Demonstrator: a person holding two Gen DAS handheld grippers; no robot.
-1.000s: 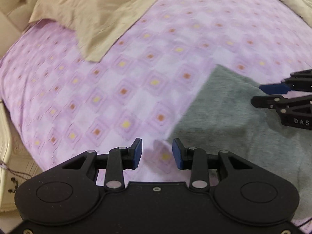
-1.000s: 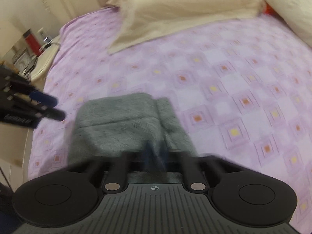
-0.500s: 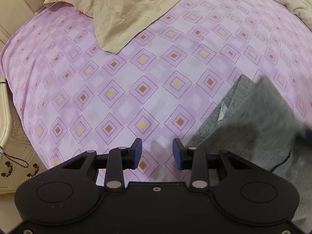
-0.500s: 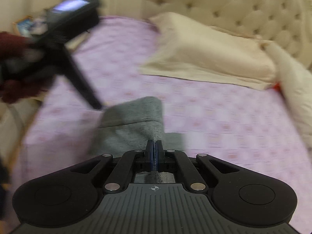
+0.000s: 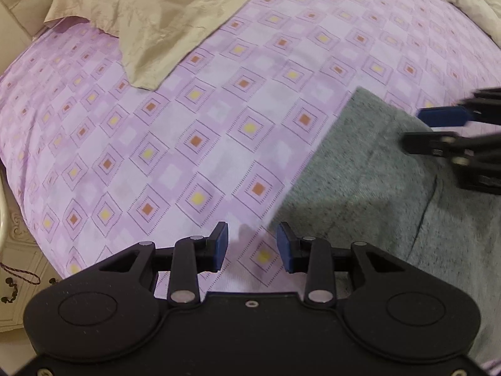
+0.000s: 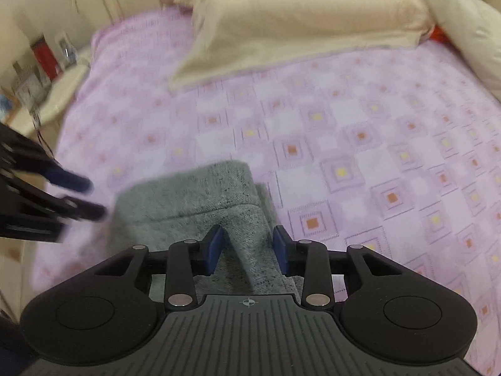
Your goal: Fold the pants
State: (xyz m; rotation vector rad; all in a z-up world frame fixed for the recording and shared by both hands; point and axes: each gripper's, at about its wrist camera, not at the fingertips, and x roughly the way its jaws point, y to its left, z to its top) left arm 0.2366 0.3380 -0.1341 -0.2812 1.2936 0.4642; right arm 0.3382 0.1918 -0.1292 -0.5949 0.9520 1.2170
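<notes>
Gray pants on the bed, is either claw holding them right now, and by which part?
Neither. The right claw has just opened, its pads apart above the folded gray pants. The left claw stands open over the bedsheet.

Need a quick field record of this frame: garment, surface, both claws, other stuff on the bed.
garment: grey pants, folded into a compact stack, top layer's edge showing
surface: purple diamond-pattern bedsheet
left claw: open, empty, over the sheet just beside the pants' edge
right claw: jaws have just been opening; pants fabric lies between the pads, not pinched
other: beige pillow at the head of the bed, beige duvet bunched at the right
fold state: looks near done, cannot confirm
</notes>
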